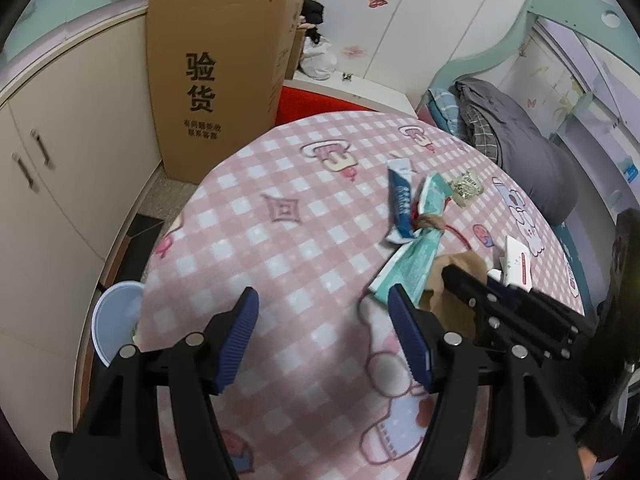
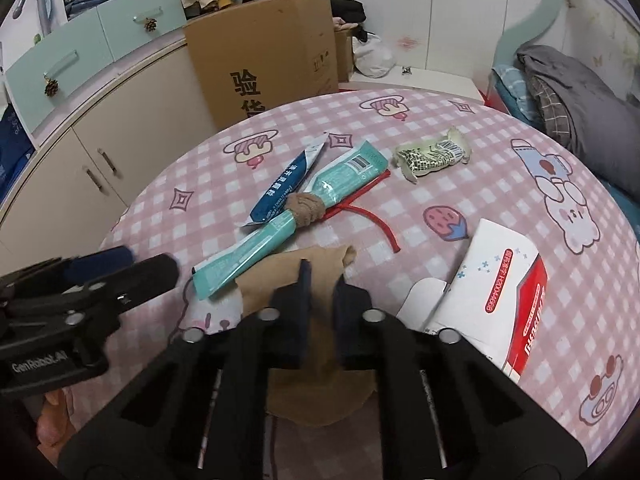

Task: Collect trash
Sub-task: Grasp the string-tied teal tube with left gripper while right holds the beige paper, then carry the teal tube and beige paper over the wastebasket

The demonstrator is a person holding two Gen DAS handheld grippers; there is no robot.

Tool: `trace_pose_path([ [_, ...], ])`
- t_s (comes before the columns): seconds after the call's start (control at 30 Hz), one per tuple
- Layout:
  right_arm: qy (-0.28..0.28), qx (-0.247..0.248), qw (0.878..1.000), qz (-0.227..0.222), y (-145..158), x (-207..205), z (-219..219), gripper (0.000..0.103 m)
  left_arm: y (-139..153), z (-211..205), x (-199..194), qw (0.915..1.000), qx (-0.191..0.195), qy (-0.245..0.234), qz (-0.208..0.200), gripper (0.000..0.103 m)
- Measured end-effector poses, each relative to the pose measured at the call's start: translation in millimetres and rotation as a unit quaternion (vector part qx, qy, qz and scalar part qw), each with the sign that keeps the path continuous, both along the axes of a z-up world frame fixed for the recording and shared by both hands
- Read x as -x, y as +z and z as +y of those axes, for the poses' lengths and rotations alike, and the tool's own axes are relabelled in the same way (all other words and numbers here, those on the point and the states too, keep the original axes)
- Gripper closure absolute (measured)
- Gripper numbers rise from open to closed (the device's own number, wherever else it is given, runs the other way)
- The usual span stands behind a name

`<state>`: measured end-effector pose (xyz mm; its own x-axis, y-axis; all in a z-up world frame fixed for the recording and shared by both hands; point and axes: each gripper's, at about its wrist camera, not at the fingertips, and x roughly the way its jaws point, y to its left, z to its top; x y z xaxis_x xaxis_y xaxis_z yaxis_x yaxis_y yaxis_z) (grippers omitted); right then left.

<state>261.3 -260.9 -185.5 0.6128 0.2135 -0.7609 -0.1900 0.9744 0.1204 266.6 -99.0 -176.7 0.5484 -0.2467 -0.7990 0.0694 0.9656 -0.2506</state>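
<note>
Trash lies on a round table with a pink checked cloth [image 2: 460,184]. A tan stocking [image 2: 320,268] lies at the near edge, and my right gripper [image 2: 324,280] is shut on it. Beyond it lie a teal wrapper [image 2: 288,224] wrapped by a tan band, a blue wrapper [image 2: 288,184], a red string [image 2: 376,220], a crumpled checked wrapper [image 2: 432,156] and a white and red box [image 2: 496,292]. My left gripper [image 1: 324,308] is open and empty above the cloth, left of the teal wrapper [image 1: 408,260]. The right gripper [image 1: 472,288] shows beside it.
A pale blue bin [image 1: 114,320] stands on the floor left of the table. A tall cardboard box [image 1: 216,76] and beige cabinets [image 1: 60,160] stand behind. A bed with grey bedding [image 1: 528,152] is at the right.
</note>
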Motion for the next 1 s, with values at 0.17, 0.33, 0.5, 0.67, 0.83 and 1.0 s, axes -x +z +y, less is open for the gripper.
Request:
trace_pose_path([
  [0.17,-0.034,-0.021,0.999,-0.001,1.5,1.8,-22.5,0.097,1.0,-29.4,-13.3,0.9989,-0.021,-0.040,-0.015,0.034],
  [0.33,-0.054,-0.031,0.998,-0.008,4.9,3.3,-35.8,0.097,-9.2,-55.4,-25.9,0.9952,-0.072,-0.062,-0.025,0.034],
  [0.5,-0.065,-0.041,0.997,-0.013,6.1,4.5,-45.3,0.097,-11.5,-73.0,-30.2,0.9903,-0.104,-0.085,-0.034,0.039],
  [0.67,-0.069,-0.046,0.996,-0.031,14.0,9.6,-44.8,0.097,-4.9,-78.6,-23.3,0.9871,-0.114,-0.101,-0.049,0.093],
  [0.83,-0.069,-0.063,0.994,-0.049,30.1,25.9,-43.0,0.097,17.6,-56.2,-2.8,0.9909,-0.050,-0.106,-0.066,0.095],
  [1.0,-0.058,-0.063,0.993,-0.079,64.0,48.4,-25.9,0.097,46.4,-31.5,23.7,0.9910,0.007,-0.094,-0.094,0.095],
])
